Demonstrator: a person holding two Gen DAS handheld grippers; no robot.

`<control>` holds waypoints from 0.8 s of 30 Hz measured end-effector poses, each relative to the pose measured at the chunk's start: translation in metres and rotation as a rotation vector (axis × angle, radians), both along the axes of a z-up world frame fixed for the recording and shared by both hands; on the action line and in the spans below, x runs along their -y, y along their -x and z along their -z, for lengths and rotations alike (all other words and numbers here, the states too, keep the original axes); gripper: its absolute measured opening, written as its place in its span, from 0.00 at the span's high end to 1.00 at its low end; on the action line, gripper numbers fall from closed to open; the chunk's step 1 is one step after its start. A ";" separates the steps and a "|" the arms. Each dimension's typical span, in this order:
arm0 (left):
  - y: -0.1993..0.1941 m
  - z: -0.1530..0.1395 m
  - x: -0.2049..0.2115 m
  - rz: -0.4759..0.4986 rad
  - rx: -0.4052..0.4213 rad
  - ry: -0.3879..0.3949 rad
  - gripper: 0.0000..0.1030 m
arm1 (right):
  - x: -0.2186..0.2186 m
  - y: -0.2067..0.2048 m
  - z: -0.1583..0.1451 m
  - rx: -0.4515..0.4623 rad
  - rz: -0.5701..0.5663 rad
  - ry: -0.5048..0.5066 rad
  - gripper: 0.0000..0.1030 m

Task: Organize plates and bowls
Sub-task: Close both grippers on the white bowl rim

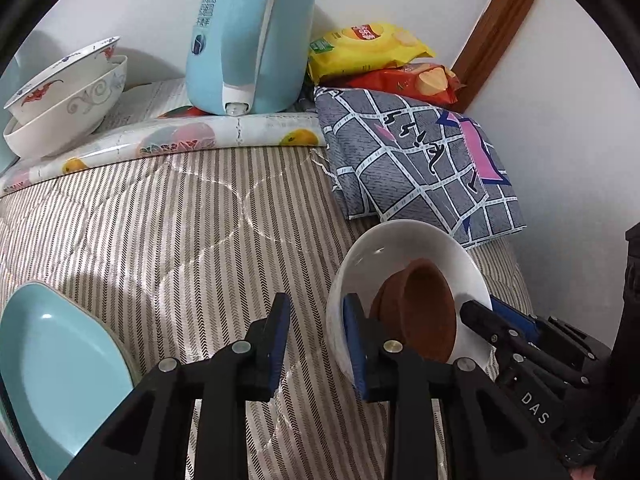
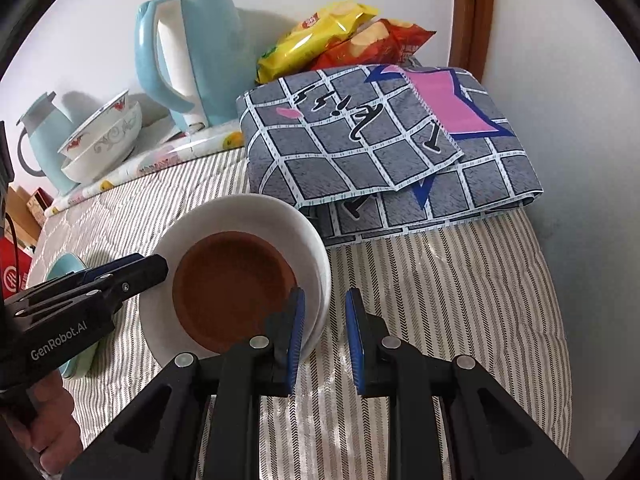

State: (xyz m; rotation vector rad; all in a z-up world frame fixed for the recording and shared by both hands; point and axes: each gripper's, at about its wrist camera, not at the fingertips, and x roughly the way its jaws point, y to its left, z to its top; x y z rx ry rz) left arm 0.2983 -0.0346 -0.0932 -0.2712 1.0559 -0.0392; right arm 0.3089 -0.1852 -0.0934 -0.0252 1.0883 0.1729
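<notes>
A white plate (image 1: 400, 248) (image 2: 248, 216) lies on the striped bedcover with a brown dish (image 1: 424, 312) (image 2: 228, 284) inside it. My left gripper (image 1: 316, 304) (image 2: 158, 268) stands open at the plate's left rim. One finger is over the plate, the other is outside it and clear of the rim. My right gripper (image 2: 325, 296) (image 1: 480, 306) straddles the opposite rim. Its left finger is above the brown dish, and a strip of cover shows between the rim and the right pad. A light blue plate (image 1: 52, 360) (image 2: 68, 266) lies further left.
Two stacked patterned bowls (image 1: 64, 92) (image 2: 104, 140) and a pale blue kettle (image 1: 248, 36) (image 2: 188, 52) stand at the back. A folded grey checked blanket (image 1: 420, 160) (image 2: 380, 140) and snack bags (image 1: 368, 48) (image 2: 328, 36) fill the far right corner by the wall. A blue jug (image 2: 44, 140) stands far left.
</notes>
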 end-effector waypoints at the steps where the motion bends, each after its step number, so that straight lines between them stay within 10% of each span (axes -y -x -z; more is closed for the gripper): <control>1: 0.000 0.001 0.000 0.015 0.002 0.001 0.74 | -0.001 -0.001 0.001 -0.004 0.000 0.010 0.80; 24: -0.014 0.021 0.013 0.023 -0.016 -0.052 0.73 | -0.013 -0.013 0.014 -0.011 -0.005 0.112 0.69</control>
